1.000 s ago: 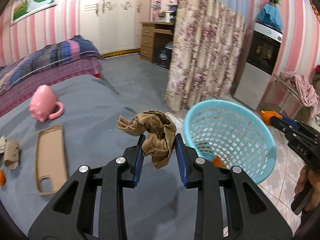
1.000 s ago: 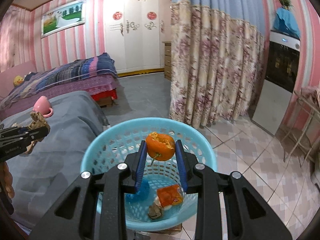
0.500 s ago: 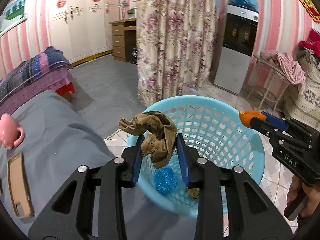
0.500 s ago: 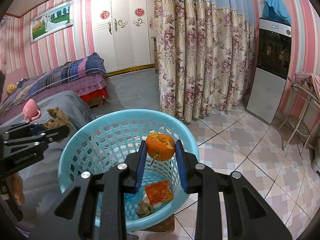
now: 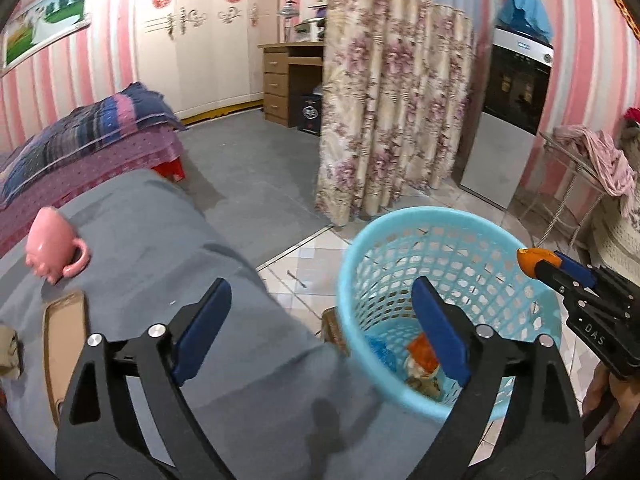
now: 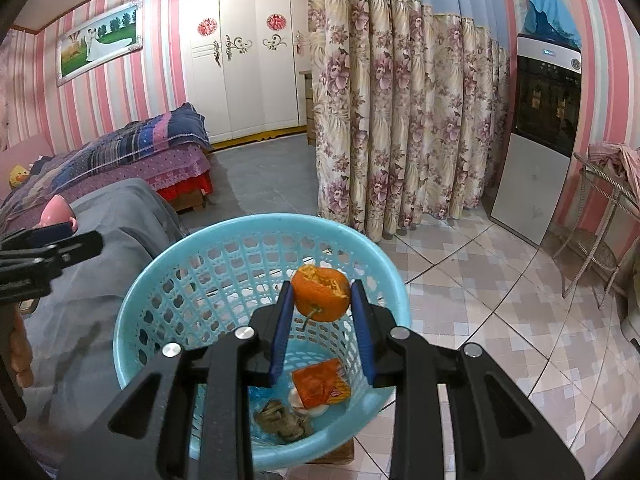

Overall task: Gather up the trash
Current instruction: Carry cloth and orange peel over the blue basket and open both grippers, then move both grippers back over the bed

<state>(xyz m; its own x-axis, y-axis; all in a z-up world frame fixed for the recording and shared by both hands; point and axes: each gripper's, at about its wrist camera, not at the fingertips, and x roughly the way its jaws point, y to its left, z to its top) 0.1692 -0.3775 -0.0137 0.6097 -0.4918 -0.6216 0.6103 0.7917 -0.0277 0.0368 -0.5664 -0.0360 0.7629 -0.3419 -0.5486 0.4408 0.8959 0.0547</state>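
The orange peel (image 6: 320,293) is a hollow, torn shell with a ragged upper edge and a thin stem that hangs down on its lower left. The right gripper (image 6: 320,300) pinches it between both pads, above the blue basket (image 6: 256,236). The peel is roundish, so it has no clear long axis. The left gripper (image 5: 320,324) is spread wide with nothing between its fingers, over the edge of the grey bed (image 5: 168,248) beside the basket. A brown crumpled paper (image 6: 282,420), an orange wrapper (image 6: 320,384) and something blue lie on the basket bottom.
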